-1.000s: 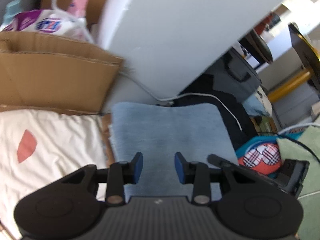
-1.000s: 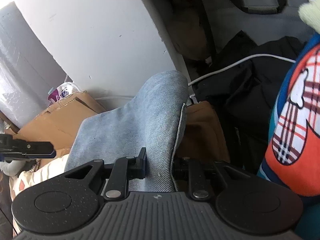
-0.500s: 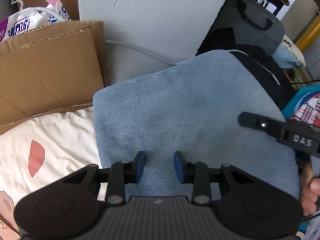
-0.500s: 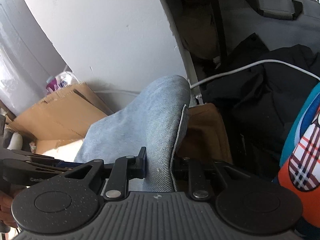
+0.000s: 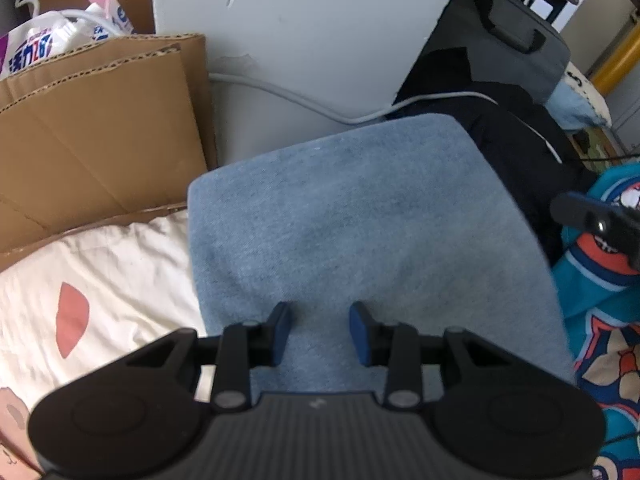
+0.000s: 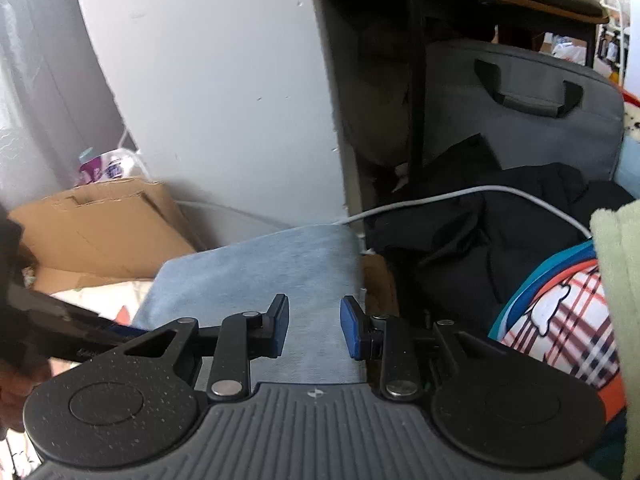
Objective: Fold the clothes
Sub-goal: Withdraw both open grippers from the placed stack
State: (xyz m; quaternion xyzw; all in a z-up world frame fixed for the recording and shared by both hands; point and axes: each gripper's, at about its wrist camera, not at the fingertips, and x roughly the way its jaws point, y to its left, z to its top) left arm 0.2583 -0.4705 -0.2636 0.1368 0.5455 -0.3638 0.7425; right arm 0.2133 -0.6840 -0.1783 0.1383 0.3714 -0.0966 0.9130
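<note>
The left gripper (image 5: pixel 319 332) is a bit open over the blue jeans (image 5: pixel 360 232), holding nothing. The right gripper (image 6: pixel 314 330) has just been opening and let the jeans (image 6: pixel 272 264) go. They lie folded, thick and floppy; grab an edge

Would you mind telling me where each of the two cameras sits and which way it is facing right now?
Left wrist: on the left gripper, looking steeply down at the folded denim garment; its open blue pads show, and the right gripper's tip at the right edge.
Right wrist: on the right gripper, angled down toward the white wall; its pads, which have just been opening, stand clear of the denim, and the left gripper enters from the left.
Shared: denim, cardboard box, white cable, grey bag.
</note>
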